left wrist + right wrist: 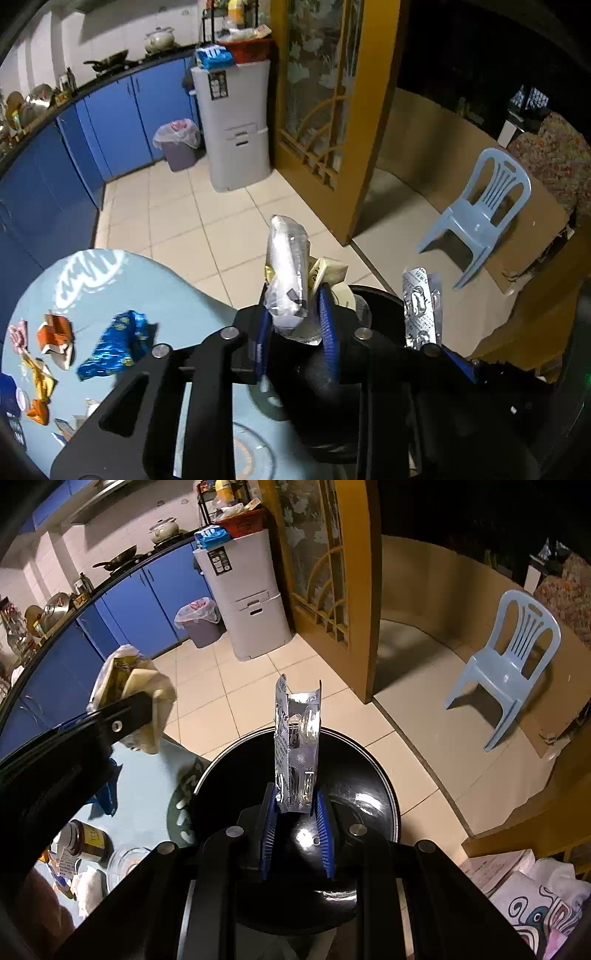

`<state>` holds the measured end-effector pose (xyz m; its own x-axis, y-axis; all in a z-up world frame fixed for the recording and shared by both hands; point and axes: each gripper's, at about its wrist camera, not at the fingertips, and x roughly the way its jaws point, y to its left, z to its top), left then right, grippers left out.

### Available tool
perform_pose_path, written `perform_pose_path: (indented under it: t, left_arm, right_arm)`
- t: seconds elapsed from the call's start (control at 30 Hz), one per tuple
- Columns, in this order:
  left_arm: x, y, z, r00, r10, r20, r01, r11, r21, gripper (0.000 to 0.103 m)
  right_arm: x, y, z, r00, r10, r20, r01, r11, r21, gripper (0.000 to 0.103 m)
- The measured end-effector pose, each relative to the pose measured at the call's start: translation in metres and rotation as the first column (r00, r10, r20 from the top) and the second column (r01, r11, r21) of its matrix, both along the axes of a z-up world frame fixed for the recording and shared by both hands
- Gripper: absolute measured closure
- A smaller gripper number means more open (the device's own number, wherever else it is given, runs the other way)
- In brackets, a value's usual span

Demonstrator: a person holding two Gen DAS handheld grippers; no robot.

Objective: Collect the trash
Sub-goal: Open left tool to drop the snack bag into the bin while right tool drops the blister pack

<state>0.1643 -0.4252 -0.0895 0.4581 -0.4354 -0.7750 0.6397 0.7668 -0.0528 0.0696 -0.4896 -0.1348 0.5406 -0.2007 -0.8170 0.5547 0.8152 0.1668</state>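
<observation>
A: Left tongs [295, 314] are over the near edge of the pale blue table [155, 288], carrying a clear plastic wrapper [287, 273] with a cream paper scrap [328, 273] bunched behind it. The wrapper sits between the blue pads; the gap is narrow, and whether the pads still press on it I cannot tell.

B: And the right tongs [297, 805]?

A: Pinched almost closed on the bottom of a silver pill strip [295, 749], which stands upright. Right below it is a round black bin [369, 775] with a shiny inside, just beside the table's right edge.

B: So both pieces of trash are up in the air?

A: Yes, the strip hangs over the bin's opening, the wrapper bundle to its left, near the bin's rim.

B: What's left on the table?

A: A crumpled blue foil wrapper [118, 343], an orange-and-white carton scrap [55, 339], a gold wrapper [38, 391] and a pink bit [17, 334] at the far left. From the right side, a brown jar [88, 840] lies near the table's near edge.

B: Background?

A: Blue cabinets [110, 122], a grey lined bin [177, 144] on the tiled floor, a light blue plastic chair [476, 218] far right.
</observation>
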Motion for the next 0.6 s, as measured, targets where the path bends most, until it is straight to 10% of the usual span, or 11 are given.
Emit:
perform_pose_path:
  t: [0.07,0.13,0.6]
  left_arm:
    - [-0.001,-0.004,-0.002,1.000,-0.008,-0.016,0.008,1.000,-0.008,0.055]
    - [-0.004,-0.004,0.002,1.000,-0.005,-0.005,0.005,0.999,-0.035,0.005]
    - [-0.006,0.006,0.017,0.993,0.056,0.101,-0.052,0.998,-0.043,0.005]
  right_arm:
    - [0.000,-0.004,-0.002,1.000,-0.002,0.000,0.002,1.000,0.003,0.082]
    - [-0.001,-0.008,-0.003,1.000,-0.002,0.001,0.002,1.000,0.008,0.082]
    - [-0.003,-0.016,-0.008,1.000,0.005,0.015,-0.006,0.999,0.045,0.079]
